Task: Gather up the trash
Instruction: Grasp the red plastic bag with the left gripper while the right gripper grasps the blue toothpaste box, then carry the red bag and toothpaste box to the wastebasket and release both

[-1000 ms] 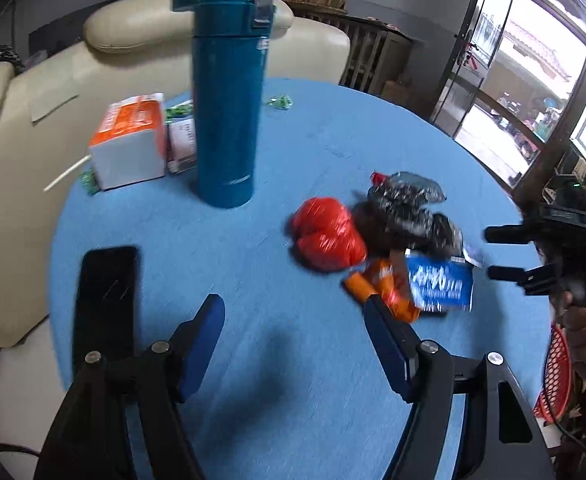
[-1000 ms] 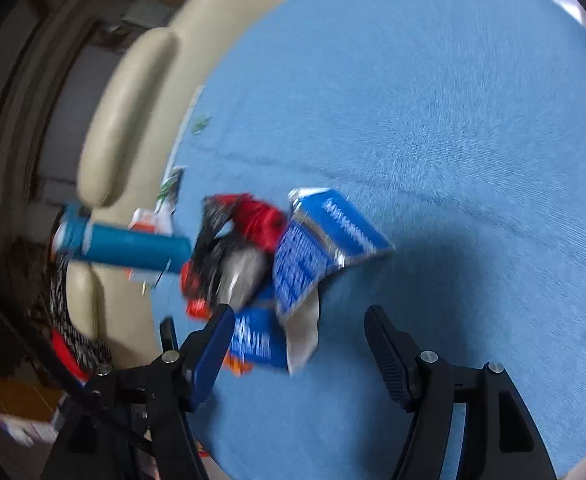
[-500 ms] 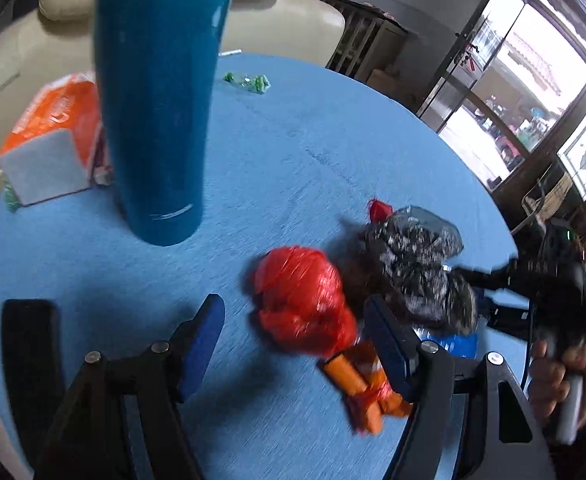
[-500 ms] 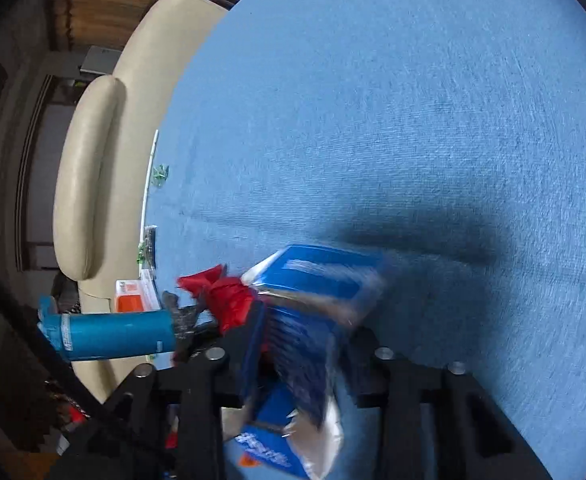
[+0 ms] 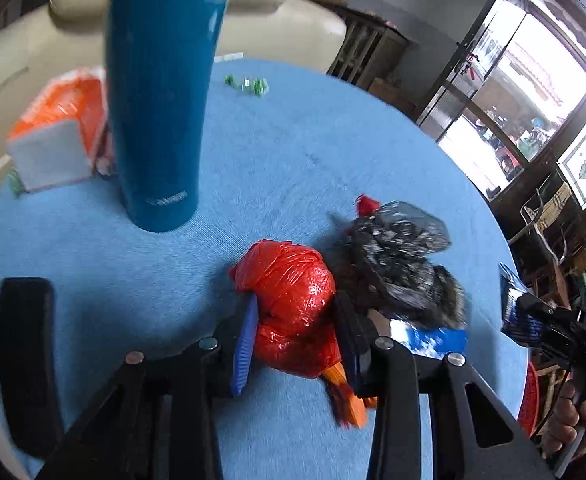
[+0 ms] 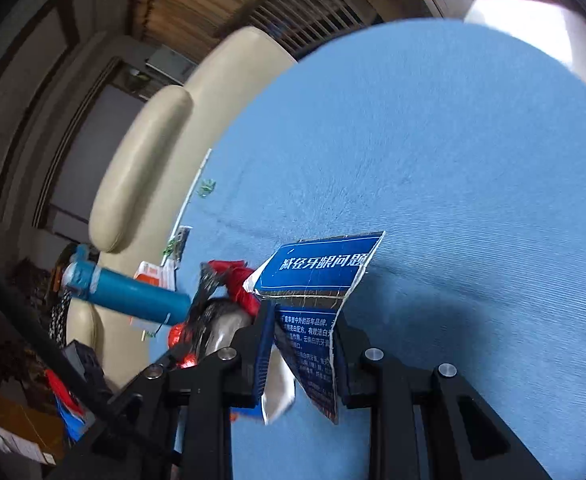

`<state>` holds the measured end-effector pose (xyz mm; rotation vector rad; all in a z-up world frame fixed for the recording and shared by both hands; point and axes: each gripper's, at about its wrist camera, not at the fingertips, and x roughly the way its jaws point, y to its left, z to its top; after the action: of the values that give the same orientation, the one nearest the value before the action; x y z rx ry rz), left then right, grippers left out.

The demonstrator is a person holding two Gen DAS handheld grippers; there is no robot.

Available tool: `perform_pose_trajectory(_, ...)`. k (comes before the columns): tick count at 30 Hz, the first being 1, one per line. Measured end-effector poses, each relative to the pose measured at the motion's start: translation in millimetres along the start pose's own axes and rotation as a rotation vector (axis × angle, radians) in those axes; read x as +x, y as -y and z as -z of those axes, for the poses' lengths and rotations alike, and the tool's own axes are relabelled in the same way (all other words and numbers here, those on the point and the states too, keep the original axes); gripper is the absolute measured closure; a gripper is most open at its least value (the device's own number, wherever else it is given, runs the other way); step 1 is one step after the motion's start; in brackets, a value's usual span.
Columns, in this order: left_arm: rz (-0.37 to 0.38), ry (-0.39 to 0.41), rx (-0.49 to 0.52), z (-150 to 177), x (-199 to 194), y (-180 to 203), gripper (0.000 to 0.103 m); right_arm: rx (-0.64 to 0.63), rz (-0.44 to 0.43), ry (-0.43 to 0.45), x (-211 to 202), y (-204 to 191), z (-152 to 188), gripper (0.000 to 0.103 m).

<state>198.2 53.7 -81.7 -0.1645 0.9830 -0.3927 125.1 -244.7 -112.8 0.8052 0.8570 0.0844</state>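
Between left gripper (image 5: 297,344) pads: red bag (image 5: 293,304).

The blue-clothed round table (image 5: 333,152) carries a bottle (image 5: 161,92), red bag (image 5: 293,300) (crumpled) and carton (image 5: 53,140).

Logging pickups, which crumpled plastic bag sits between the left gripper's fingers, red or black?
The red crumpled plastic bag; the black crumpled plastic bag lies outside the closing left gripper.

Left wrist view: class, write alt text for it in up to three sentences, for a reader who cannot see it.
The left gripper is closing its jaws around a red plastic bag on a round blue table. Crumpled black plastic lies just right of the bag; a tall teal bottle stands behind.
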Motion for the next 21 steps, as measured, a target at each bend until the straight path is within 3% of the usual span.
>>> perform_pose_trajectory(7, -0.083, 0.114, 0.115, 26, -71, 44, 0.064, -0.118, 0.031, 0.072, -64, -1, 32, 0.075)
perform_pose_trajectory(21, -0.213, 0.309, 0.32, 65, -165, 141, 0.064, -0.308, 0.031, 0.237, -165, -35, 74, 0.075)
